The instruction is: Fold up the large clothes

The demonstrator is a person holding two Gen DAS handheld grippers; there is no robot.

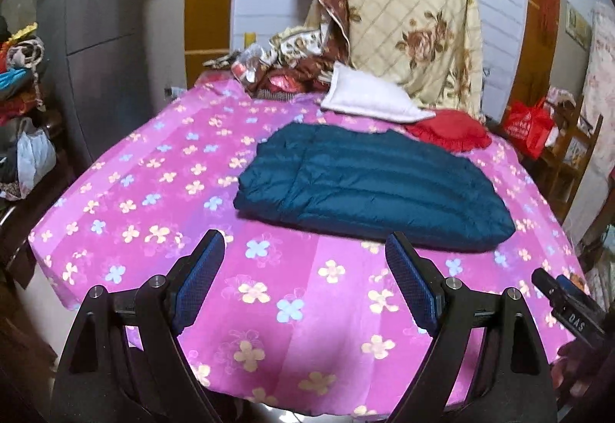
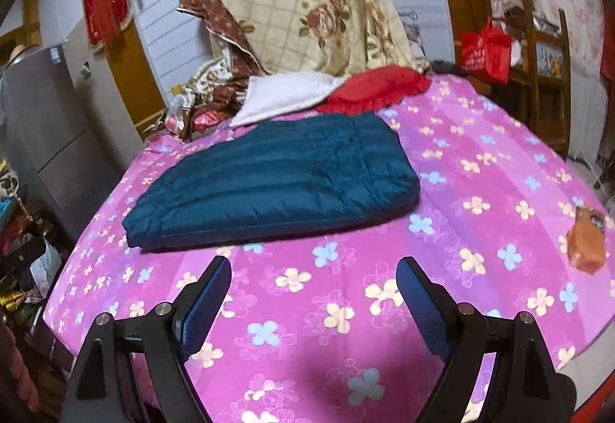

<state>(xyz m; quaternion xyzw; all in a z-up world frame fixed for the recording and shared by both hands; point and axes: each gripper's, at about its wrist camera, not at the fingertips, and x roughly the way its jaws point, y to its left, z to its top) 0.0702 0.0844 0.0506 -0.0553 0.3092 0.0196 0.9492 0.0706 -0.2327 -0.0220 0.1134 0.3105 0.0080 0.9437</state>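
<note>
A dark teal quilted down garment (image 1: 369,184) lies folded flat on the pink flowered cloth (image 1: 161,200) that covers the table. It also shows in the right wrist view (image 2: 276,177). My left gripper (image 1: 305,242) is open and empty, held above the cloth just short of the garment's near edge. My right gripper (image 2: 313,267) is open and empty, also just short of the near edge. The tip of the right gripper shows at the right edge of the left wrist view (image 1: 565,304).
A white folded cloth (image 1: 365,92) and a red frilled cloth (image 1: 449,131) lie behind the garment. A floral quilt (image 1: 411,12) hangs at the back. An orange packet (image 2: 588,238) lies on the right. A grey fridge (image 1: 96,31) stands left, a red bag (image 1: 526,127) right.
</note>
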